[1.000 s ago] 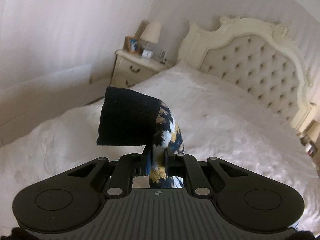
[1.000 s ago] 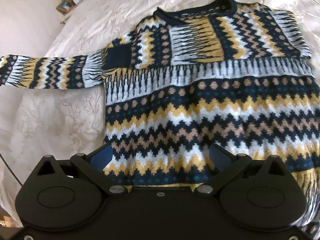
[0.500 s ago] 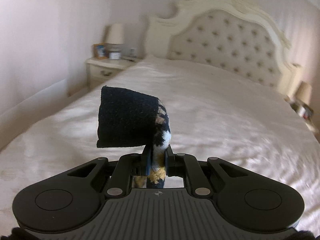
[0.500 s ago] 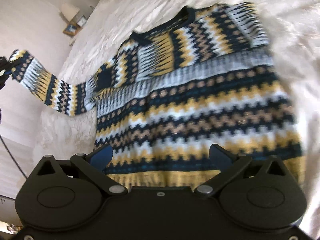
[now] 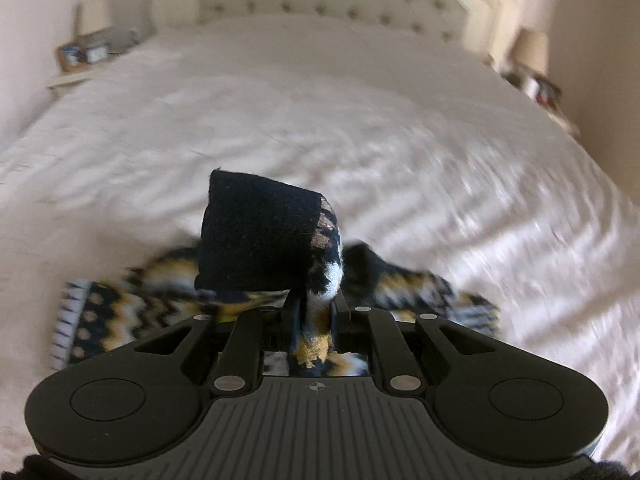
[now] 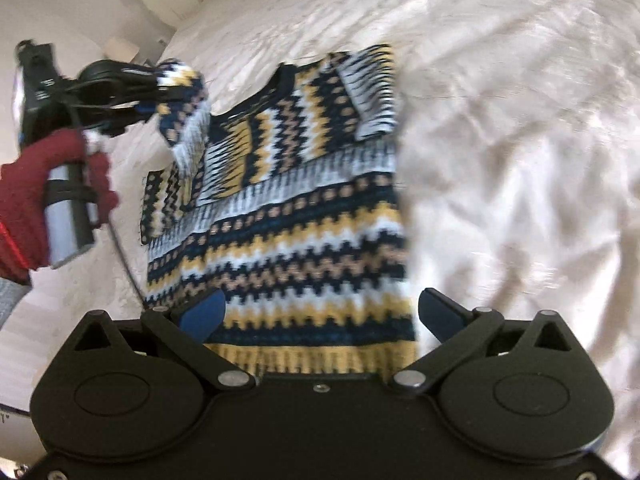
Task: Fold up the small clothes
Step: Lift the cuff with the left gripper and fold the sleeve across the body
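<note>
A small knitted sweater (image 6: 288,216) with navy, yellow, white and tan zigzag bands lies flat on the white bed, its right sleeve folded onto the chest. My left gripper (image 5: 314,312) is shut on the left sleeve (image 5: 316,280) near its navy cuff (image 5: 256,236). In the right wrist view it holds that sleeve (image 6: 180,92) raised over the sweater's left shoulder. The sweater body also shows, blurred, below the left gripper (image 5: 120,312). My right gripper (image 6: 320,316) is open and empty, just above the sweater's yellow hem (image 6: 320,356).
The white bedspread (image 6: 520,160) spreads right of the sweater. A tufted cream headboard (image 5: 340,0) stands at the far end, with a nightstand (image 5: 84,56) to its left and another (image 5: 532,80) to its right. A red-gloved hand (image 6: 40,200) holds the left gripper.
My left gripper has carried the sleeve inward, from out at the left to above the sweater's left shoulder. The right gripper has pulled back a little and stays open.
</note>
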Demonstrator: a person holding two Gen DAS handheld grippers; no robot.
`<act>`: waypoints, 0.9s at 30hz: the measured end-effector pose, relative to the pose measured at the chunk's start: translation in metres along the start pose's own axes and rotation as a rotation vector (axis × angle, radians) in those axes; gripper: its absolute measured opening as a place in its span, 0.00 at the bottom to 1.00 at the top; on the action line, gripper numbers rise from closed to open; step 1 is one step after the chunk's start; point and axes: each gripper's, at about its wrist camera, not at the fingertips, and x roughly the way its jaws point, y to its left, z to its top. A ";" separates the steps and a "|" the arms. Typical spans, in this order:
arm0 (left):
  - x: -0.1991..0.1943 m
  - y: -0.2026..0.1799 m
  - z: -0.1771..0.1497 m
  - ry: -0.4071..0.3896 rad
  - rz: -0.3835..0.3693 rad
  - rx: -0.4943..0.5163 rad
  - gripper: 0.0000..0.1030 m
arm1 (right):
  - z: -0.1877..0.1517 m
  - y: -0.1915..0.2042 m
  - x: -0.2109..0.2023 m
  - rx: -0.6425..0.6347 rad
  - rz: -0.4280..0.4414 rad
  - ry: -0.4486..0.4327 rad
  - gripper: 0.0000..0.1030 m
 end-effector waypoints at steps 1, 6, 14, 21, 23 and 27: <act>0.005 -0.006 -0.003 0.011 -0.023 0.007 0.20 | 0.000 -0.003 -0.001 0.006 -0.002 -0.001 1.00; 0.017 -0.019 -0.011 0.074 -0.137 -0.003 0.44 | -0.001 -0.010 -0.005 0.013 -0.007 -0.003 1.00; -0.027 -0.004 -0.020 -0.012 -0.135 0.087 0.67 | 0.009 0.007 0.012 -0.006 -0.007 -0.022 1.00; -0.043 0.073 -0.033 0.010 0.013 0.084 0.68 | 0.054 0.033 0.042 -0.056 -0.006 -0.068 1.00; -0.038 0.097 -0.037 0.035 0.052 0.065 0.68 | 0.072 0.040 0.052 -0.071 -0.018 -0.082 1.00; -0.024 0.139 -0.039 0.071 0.110 -0.001 0.68 | 0.105 0.046 0.073 -0.075 -0.047 -0.097 1.00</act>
